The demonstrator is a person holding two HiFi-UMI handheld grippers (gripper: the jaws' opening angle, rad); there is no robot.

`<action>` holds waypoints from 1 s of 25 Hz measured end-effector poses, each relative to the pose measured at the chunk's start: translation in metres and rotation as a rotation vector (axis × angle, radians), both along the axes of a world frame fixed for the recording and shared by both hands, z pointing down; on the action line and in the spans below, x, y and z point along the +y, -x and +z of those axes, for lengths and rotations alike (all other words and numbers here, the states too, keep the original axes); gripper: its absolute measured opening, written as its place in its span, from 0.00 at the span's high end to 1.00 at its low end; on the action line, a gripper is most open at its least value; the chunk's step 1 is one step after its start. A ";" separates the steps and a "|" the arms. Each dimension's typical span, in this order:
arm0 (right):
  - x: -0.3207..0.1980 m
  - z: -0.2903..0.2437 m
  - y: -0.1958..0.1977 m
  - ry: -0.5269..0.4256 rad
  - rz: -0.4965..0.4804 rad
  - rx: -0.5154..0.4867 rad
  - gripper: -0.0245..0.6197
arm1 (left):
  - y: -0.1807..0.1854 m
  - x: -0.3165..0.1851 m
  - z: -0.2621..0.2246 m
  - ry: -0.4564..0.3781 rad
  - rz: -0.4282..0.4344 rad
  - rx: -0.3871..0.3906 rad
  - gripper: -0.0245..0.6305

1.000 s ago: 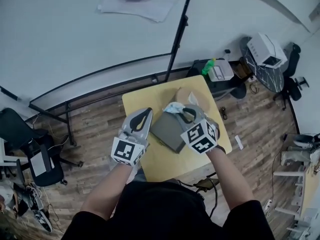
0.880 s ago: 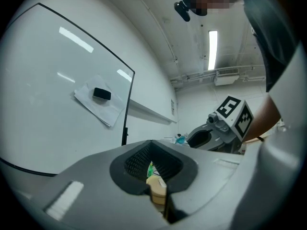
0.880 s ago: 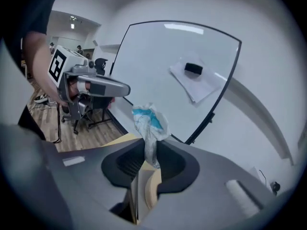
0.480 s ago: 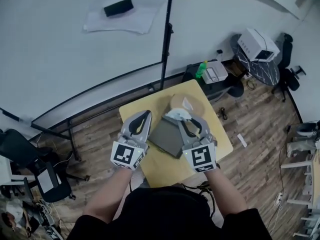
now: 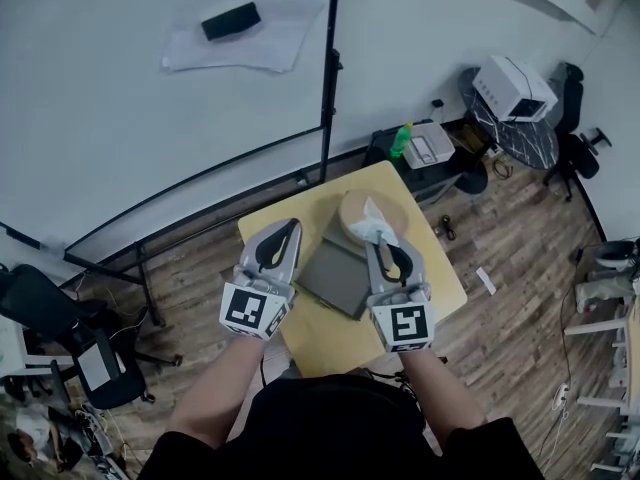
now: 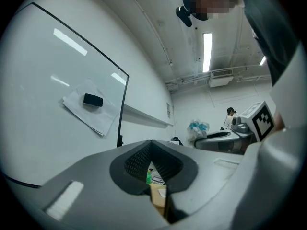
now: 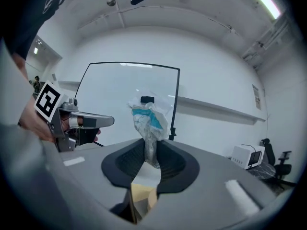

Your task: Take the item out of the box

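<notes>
My right gripper [image 5: 385, 248] is shut on a crinkled white and blue plastic packet [image 5: 374, 230], held just over the open tan box [image 5: 352, 208] at the far side of the yellow table [image 5: 440, 278]. In the right gripper view the packet [image 7: 146, 116] stands up out of the closed jaws of the right gripper [image 7: 151, 150]. My left gripper [image 5: 275, 248] hovers to the left of the box, shut with nothing in it [image 6: 152, 150]. The left gripper view also shows the packet [image 6: 197, 127] off to the right.
A flat grey slab [image 5: 335, 276] lies on the table between the two grippers, against the box. A whiteboard on a black stand [image 5: 327, 108] is behind the table. Chairs, a green bottle [image 5: 402, 138] and a white appliance [image 5: 515, 88] stand on the wooden floor around.
My right gripper has turned to point straight ahead, still holding the packet, and its marker cube has dropped lower in view. The left gripper has barely moved.
</notes>
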State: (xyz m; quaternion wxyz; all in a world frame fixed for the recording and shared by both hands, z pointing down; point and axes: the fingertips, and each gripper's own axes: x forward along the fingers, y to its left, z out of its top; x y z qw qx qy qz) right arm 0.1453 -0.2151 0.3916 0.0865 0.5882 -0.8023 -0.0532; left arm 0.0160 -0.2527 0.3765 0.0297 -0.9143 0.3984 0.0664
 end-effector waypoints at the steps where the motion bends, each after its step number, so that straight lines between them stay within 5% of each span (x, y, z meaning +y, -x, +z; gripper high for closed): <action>1: -0.001 0.002 -0.001 0.005 0.005 -0.015 0.84 | 0.001 -0.001 -0.001 -0.002 -0.004 0.001 0.96; 25: -0.008 0.003 -0.007 0.004 0.027 -0.066 0.85 | 0.006 -0.004 -0.006 -0.016 -0.018 0.006 0.96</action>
